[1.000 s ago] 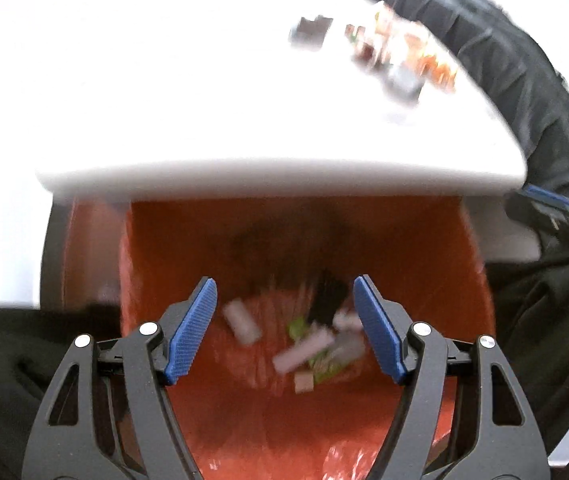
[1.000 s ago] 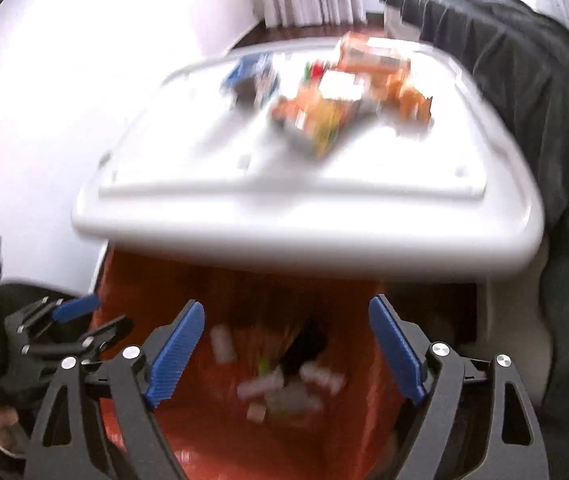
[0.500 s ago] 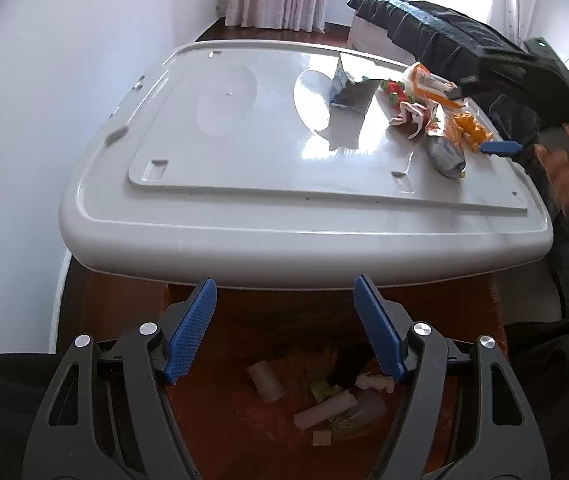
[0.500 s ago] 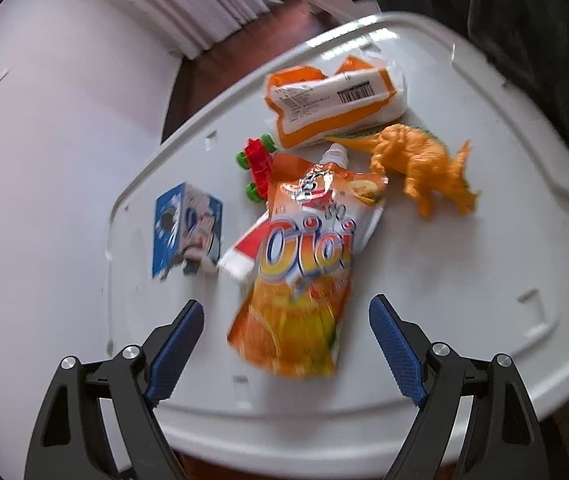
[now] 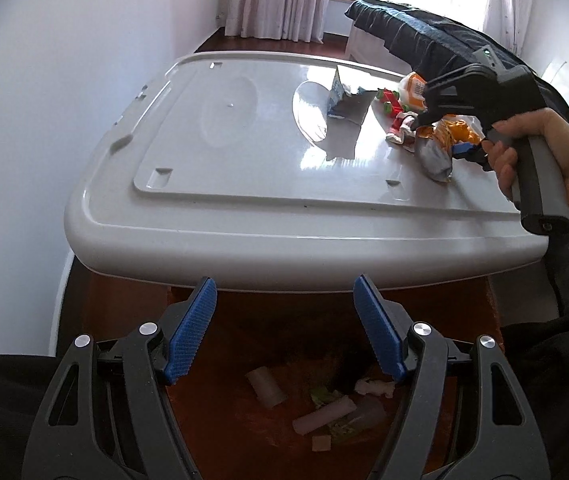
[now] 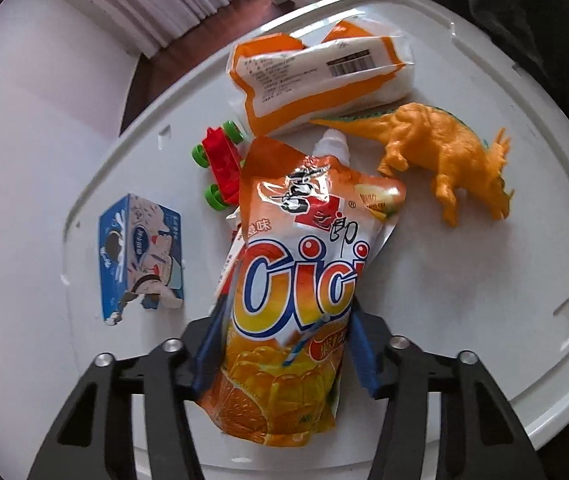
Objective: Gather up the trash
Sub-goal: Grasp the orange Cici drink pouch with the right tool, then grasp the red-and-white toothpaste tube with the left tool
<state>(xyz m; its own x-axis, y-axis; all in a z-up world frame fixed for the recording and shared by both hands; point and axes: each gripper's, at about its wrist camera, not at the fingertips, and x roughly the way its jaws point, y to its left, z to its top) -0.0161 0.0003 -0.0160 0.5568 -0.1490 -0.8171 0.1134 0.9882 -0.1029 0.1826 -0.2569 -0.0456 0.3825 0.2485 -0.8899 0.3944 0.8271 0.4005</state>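
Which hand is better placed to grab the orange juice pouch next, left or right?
Right. The right gripper already straddles the juice pouch on the white lid. The left gripper hangs open over the red bin, away from the pouch.

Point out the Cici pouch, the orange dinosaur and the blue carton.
Cici pouch (image 6: 292,292), right wrist view, middle of printed front.
orange dinosaur (image 6: 440,148), right wrist view, its flank.
blue carton (image 6: 140,256), right wrist view, printed face.

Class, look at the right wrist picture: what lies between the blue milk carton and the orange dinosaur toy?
The orange Cici drink pouch, with the red toy car beside it, lies between the blue milk carton and the orange dinosaur toy.
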